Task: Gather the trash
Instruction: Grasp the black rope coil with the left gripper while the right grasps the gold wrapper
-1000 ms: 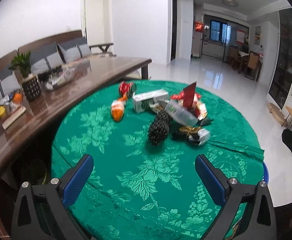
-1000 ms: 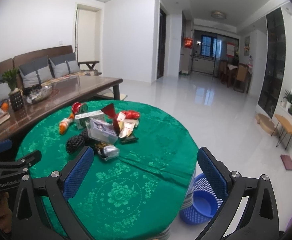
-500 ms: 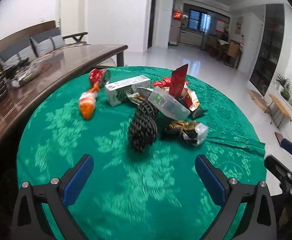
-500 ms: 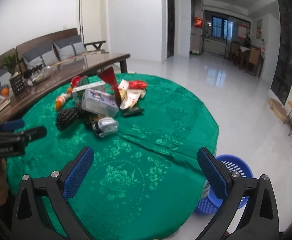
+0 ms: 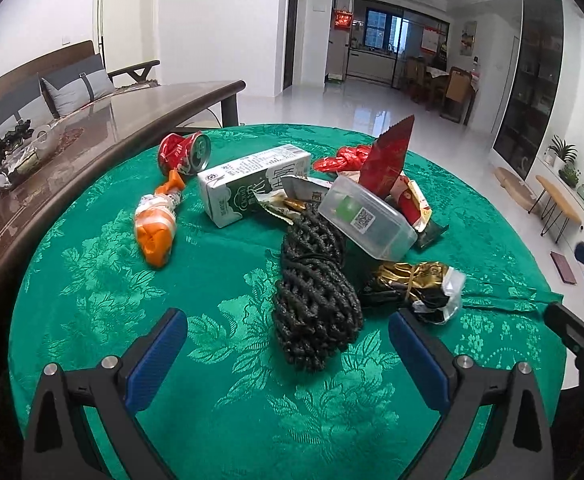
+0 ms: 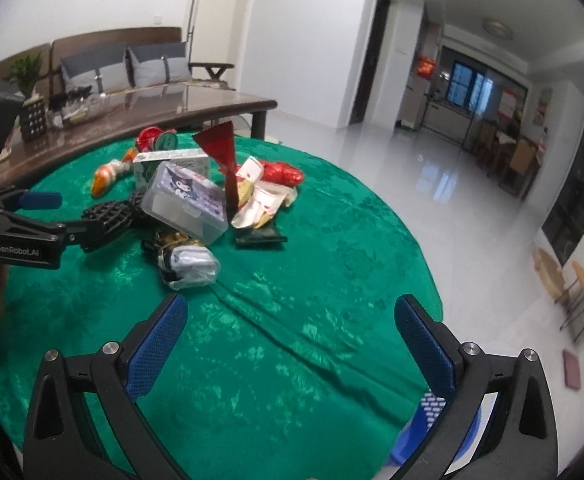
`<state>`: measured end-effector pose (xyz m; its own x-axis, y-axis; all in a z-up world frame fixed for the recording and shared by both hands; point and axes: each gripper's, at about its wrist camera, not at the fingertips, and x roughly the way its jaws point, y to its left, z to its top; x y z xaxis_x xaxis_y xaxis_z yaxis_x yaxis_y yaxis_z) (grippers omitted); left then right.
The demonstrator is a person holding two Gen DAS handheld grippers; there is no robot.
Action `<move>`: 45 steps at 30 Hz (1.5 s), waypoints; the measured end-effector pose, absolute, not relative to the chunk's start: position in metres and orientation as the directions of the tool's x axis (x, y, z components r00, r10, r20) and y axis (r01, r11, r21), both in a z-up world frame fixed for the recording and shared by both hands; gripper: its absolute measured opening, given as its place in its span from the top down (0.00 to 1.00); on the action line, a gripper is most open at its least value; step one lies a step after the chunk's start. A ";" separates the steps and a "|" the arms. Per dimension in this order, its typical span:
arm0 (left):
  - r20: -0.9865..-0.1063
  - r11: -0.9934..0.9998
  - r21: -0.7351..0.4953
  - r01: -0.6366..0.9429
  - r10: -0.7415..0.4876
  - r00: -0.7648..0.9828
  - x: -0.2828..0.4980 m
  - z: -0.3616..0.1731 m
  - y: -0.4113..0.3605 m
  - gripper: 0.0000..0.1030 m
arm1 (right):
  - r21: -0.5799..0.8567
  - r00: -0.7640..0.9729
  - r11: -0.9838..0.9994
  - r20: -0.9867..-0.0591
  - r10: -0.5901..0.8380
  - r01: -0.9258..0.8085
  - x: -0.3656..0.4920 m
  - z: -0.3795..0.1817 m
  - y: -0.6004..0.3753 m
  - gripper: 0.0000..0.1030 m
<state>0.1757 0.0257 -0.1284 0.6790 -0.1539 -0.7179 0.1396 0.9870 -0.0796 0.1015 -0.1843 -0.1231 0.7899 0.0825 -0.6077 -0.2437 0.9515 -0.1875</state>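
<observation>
A heap of trash lies on the round table with the green cloth (image 5: 219, 400). A black foam net (image 5: 316, 304) lies nearest, just ahead of my open left gripper (image 5: 287, 354). Beside it sit a gold and black wrapper (image 5: 416, 286), a clear plastic box (image 5: 368, 222), a green milk carton (image 5: 251, 184), a crushed red can (image 5: 183, 152) and an orange wrapper (image 5: 155, 228). My right gripper (image 6: 292, 344) hangs open over the cloth (image 6: 292, 280), with the plastic box (image 6: 187, 208) and a silver wrapper (image 6: 189, 262) ahead to its left. The left gripper (image 6: 43, 220) shows at the far left.
A blue mesh bin (image 6: 436, 428) stands on the floor below the table's right edge. A long brown table (image 5: 91, 120) with bowls and a plant runs behind on the left. White tiled floor (image 6: 432, 184) opens to the right, with low stools (image 6: 552, 276) beyond.
Both grippers have moved closer to the trash heap, which now looms larger. The left gripper has come in toward the black foam net. Both stay open.
</observation>
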 end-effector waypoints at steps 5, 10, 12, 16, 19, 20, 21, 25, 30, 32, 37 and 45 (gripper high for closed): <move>-0.704 0.985 -0.049 0.164 -0.150 0.694 0.180 -0.126 0.020 0.01 | -0.211 0.780 0.927 -0.614 0.120 -0.309 0.115 -0.131 -0.168 0.00; -0.699 0.983 -0.009 0.183 -0.137 0.702 0.183 -0.126 0.018 0.05 | -0.139 0.718 0.908 -0.663 0.210 -0.394 0.132 -0.143 -0.160 0.00; -0.703 0.982 -0.009 0.188 -0.140 0.697 0.184 -0.128 0.021 0.13 | -0.077 0.668 0.896 -0.694 0.266 -0.437 0.143 -0.149 -0.160 0.00; -0.707 0.982 -0.029 0.189 -0.154 0.690 0.185 -0.130 0.027 0.26 | 0.029 0.560 0.841 -0.734 0.385 -0.540 0.161 -0.160 -0.154 0.00; -0.705 0.979 -0.051 0.195 -0.174 0.688 0.186 -0.130 0.030 0.40 | 0.073 0.513 0.807 -0.737 0.440 -0.587 0.171 -0.169 -0.148 0.01; -0.708 0.978 -0.055 0.200 -0.180 0.683 0.188 -0.131 0.030 0.43 | 0.081 0.504 0.802 -0.739 0.447 -0.592 0.174 -0.172 -0.145 0.01; -0.713 0.977 -0.060 0.205 -0.185 0.676 0.189 -0.133 0.029 0.48 | 0.086 0.500 0.804 -0.743 0.445 -0.588 0.179 -0.175 -0.142 0.01; -0.721 0.972 -0.053 0.228 -0.195 0.665 0.188 -0.138 0.021 0.62 | 0.147 0.470 0.796 -0.738 0.484 -0.587 0.191 -0.175 -0.136 0.15; -0.724 0.970 -0.064 0.234 -0.207 0.658 0.170 -0.135 0.021 0.65 | 0.206 0.417 0.784 -0.753 0.509 -0.585 0.193 -0.178 -0.136 0.54; -0.733 0.970 -0.103 0.219 -0.223 0.642 0.157 -0.134 0.025 0.64 | 0.199 0.415 0.782 -0.756 0.506 -0.591 0.182 -0.173 -0.141 0.54; -0.766 0.968 -0.119 0.222 -0.232 0.600 0.114 -0.141 0.014 0.61 | 0.194 0.389 0.797 -0.792 0.472 -0.572 0.156 -0.170 -0.172 0.54; -0.771 0.958 -0.141 0.249 -0.264 0.580 0.084 -0.135 0.005 0.32 | 0.276 0.270 0.743 -0.809 0.522 -0.610 0.127 -0.172 -0.192 0.42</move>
<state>0.0844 0.0047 -0.1349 0.5799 -0.2643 -0.7706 0.2492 0.9581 -0.1411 0.1267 -0.1919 -0.1724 0.2702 0.5220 -0.8090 -0.6099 0.7430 0.2756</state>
